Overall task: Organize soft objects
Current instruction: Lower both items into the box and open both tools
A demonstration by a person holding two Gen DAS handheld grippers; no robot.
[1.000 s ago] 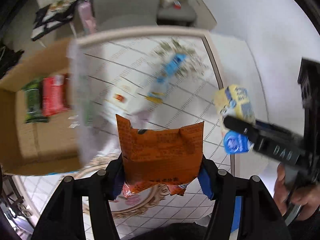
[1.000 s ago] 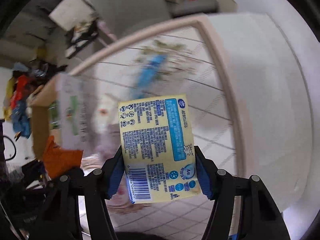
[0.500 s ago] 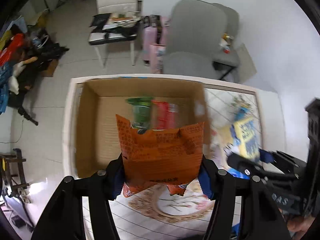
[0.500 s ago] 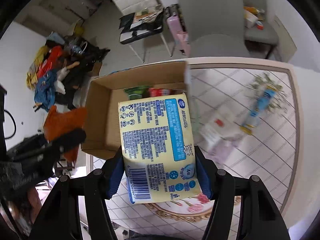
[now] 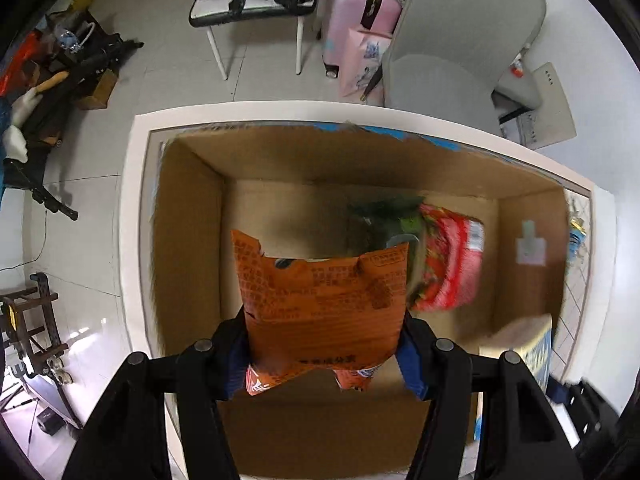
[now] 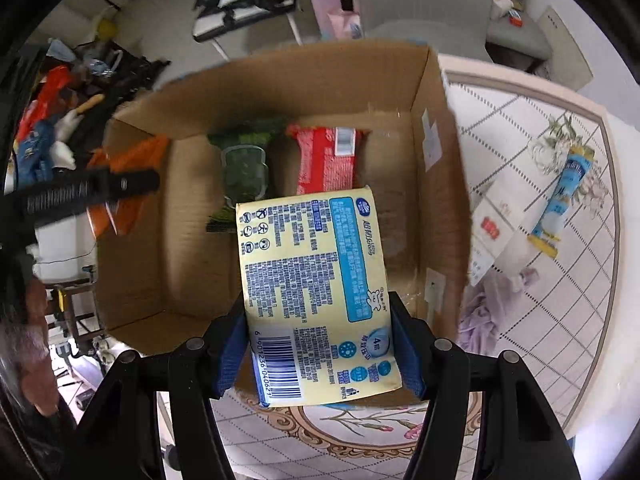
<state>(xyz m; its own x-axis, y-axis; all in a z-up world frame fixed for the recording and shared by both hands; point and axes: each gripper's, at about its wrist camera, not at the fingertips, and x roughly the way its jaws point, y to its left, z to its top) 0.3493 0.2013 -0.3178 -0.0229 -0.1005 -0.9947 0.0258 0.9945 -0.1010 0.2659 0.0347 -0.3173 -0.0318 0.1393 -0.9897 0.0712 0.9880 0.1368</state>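
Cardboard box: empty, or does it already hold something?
Not empty. A green packet and a red packet lie side by side on the floor of the box.

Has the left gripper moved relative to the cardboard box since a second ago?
Yes. The left gripper, shut on the orange packet, has moved from over the patterned tabletop to above the open cardboard box.

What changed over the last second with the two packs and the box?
Both grippers swung from over the patterned table to above the open cardboard box. The left gripper still clamps the orange packet, the right gripper the yellow pack. The green and red packs stayed inside the box.
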